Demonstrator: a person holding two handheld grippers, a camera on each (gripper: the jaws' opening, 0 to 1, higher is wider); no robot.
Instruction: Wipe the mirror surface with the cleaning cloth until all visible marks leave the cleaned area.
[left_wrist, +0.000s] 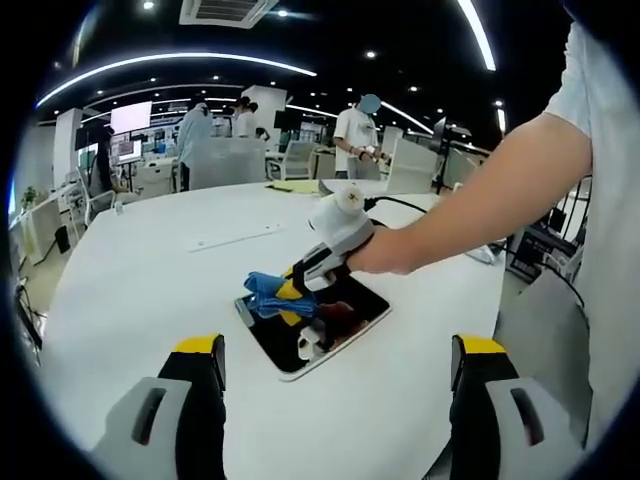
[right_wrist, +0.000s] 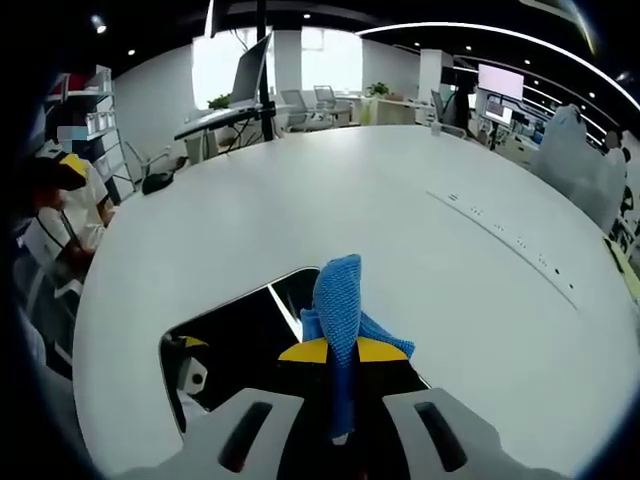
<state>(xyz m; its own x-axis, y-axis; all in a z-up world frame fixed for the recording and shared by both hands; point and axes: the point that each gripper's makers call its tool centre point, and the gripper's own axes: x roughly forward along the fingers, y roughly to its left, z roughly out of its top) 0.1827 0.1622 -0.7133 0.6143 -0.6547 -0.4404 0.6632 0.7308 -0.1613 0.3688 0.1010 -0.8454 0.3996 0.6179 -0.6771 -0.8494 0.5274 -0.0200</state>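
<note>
Here the broad white counter (left_wrist: 150, 290) carries the task's things, a smooth matte top with a rounded edge. On it lies the mirror (left_wrist: 345, 325), a flat rounded rectangle with a thin pale rim and a dark glossy face; in the right gripper view the mirror (right_wrist: 240, 340) lies just under the tongs and reflects them.

The right tongs (left_wrist: 292, 290) are clamped on the cloth (left_wrist: 268, 292), a blue, knobbly weave, bunched and limp, pressed at the mirror's near corner. In their own view the right tongs (right_wrist: 340, 352) pinch the cloth (right_wrist: 338, 300) between yellow tips.

The left tongs (left_wrist: 335, 365) hover apart, gripping nothing, above the counter short of the mirror.

Risk, as I judge it: nothing steadies the mirror, so a hard stroke could slide it across the slick counter. The narrow pinch could also let the cloth slip out, and bare tips could then scrape the glass.
</note>
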